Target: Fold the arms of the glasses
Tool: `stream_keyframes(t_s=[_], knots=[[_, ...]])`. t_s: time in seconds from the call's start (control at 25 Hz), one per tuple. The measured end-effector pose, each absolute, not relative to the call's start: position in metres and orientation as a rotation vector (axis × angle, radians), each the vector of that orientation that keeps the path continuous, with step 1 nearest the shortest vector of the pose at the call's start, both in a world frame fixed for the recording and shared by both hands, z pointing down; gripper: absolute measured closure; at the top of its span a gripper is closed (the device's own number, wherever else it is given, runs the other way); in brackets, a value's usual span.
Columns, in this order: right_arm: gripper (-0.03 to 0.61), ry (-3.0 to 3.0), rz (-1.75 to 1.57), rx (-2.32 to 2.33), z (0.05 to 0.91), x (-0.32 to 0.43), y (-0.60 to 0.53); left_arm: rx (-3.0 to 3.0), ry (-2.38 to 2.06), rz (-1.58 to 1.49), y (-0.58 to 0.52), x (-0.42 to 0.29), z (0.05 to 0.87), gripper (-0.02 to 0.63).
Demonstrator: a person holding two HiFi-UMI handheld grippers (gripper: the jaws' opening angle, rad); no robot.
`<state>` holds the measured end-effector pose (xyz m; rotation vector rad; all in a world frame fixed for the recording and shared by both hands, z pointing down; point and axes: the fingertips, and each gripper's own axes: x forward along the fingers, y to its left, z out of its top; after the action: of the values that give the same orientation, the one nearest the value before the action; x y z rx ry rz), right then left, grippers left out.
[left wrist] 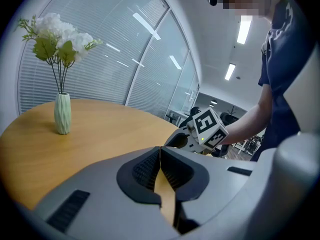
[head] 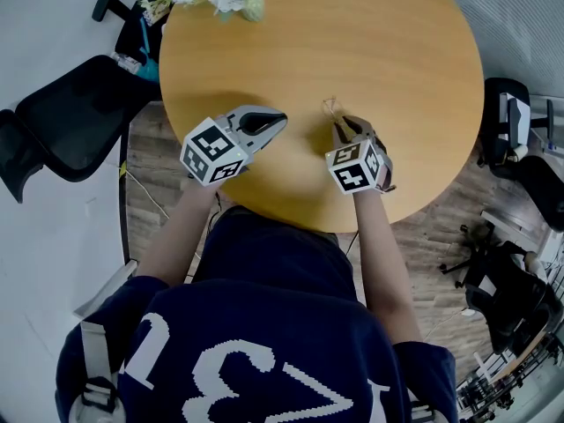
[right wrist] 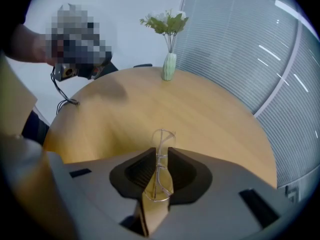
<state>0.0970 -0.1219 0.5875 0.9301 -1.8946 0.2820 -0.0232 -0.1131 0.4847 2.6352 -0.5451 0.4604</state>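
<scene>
Dark navy short-sleeved top (head: 264,342) worn; large white print (head: 144,349) laid across it (characters not made out from above). Grey webbing straps (head: 92,351) with buckles seen at shoulders. Left tool (head: 280,118) and right tool (head: 338,127) built as grey moulded shells, fitted with black ribbed pads (left wrist: 142,171), each topped by white cube (head: 214,152) printed with black square markers.

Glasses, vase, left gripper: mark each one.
glasses (right wrist: 160,159), right gripper view, on the clear frame between the jaws.
vase (left wrist: 62,115), left gripper view, middle of its pale green body.
left gripper (head: 282,119), head view, at the tips of its shut jaws.
</scene>
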Motion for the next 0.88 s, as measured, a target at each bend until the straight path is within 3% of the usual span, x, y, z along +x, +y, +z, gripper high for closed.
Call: stream_keyframes(t_s=[0.16,0.52,0.88], knots=[[0.545,-1.973,0.323,1.089,0.559,0.108,-0.135,2.655,-0.569,0.493,-0.119,-0.028,0.484,0.597],[0.554,-2.31,0.396,1.525,0.446,0.134,-0.158,2.715,-0.805,0.563,-0.144,-0.037,0.452,0.598],[0.554,-2.475,0.209,1.734,0.351,0.142,-0.142,2.789,-1.105,0.334,-0.16,-0.051,0.382,0.598]])
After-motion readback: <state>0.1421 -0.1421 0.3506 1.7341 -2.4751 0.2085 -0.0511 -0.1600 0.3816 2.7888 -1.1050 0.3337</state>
